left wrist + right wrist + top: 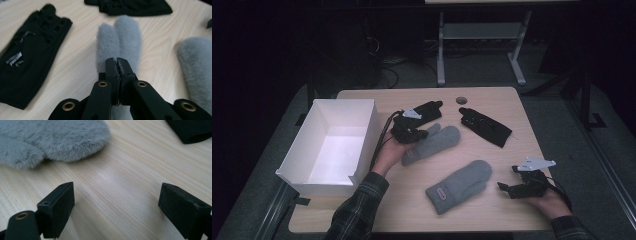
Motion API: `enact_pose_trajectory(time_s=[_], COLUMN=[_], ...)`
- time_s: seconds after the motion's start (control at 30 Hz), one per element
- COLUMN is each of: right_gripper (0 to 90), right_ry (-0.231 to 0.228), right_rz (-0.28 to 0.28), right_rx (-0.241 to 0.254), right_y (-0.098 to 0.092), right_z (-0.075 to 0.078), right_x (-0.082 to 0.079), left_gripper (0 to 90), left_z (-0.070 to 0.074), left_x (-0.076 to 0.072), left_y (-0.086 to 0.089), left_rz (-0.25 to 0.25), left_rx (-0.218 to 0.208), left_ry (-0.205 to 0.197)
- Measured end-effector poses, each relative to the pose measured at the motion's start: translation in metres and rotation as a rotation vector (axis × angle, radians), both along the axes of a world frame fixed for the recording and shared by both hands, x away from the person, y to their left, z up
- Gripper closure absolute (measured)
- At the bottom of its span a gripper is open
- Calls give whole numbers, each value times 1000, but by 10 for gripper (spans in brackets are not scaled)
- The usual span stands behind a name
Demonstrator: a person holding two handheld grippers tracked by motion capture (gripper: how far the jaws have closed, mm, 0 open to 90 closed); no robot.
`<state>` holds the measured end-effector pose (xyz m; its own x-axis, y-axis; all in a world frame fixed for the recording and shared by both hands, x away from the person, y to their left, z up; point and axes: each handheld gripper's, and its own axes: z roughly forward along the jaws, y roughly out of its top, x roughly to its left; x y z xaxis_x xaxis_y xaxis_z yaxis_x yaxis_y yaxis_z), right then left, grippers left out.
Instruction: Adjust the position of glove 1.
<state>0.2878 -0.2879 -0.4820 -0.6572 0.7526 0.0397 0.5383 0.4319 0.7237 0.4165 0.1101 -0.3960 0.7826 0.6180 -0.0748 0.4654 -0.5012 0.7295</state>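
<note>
White box [328,145] sits open at bench's [492,210] left edge. Just right of it, left gripper [421,134] pinches cuff end of grey mitten [119,41], jaws pressed together on fur (mitten's length stretches away across wood, thumb alongside). Black glove [30,62] lies beside it, second black glove [484,126] farther right. Second grey mitten [460,185] rests mid-bench toward front edge. Right gripper [504,188], jaws spread wide, holds nothing, sits low near that mitten's tip.
</note>
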Motion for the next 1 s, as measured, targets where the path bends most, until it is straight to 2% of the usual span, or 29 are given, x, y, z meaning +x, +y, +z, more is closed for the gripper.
enact_pose_trajectory(time_s=[0.07,0.17,0.27,0.3,0.5,0.53,0.63,0.8,0.87,0.9,1.0], right_gripper=[132,131,132,132,132,132,132,132,132,132,132], right_ry=[0,1,0,0,0,0,0,1,1,1,1], right_rz=[0,0,0,0,0,0,0,0,0,0,0], right_rx=[0,-1,0,0,0,0,0,0,0,-2,-2], right_y=[0,0,0,0,0,0,0,0,0,0,0], right_z=[0,0,0,0,0,0,0,0,0,0,0], right_x=[0,0,0,0,0,0,0,0,0,0,0], left_gripper=[880,878,866,863,841,808,763,757,758,751,670], left_z=[3,2,-5,-7,-7,-7,-4,0,-1,-3,-9], left_x=[-3,-8,-15,-21,-33,-35,-38,-37,-36,-34,-32], left_y=[-2,-7,-14,-19,-25,-25,-25,-24,-23,-22,-23], left_rz=[-5,-19,-46,-59,-104,-109,-118,-120,-117,-125,-130], left_rx=[13,17,16,34,24,14,-33,-47,-44,-29,-22], left_ry=[-12,-8,5,-6,6,4,5,6,9,11,33])
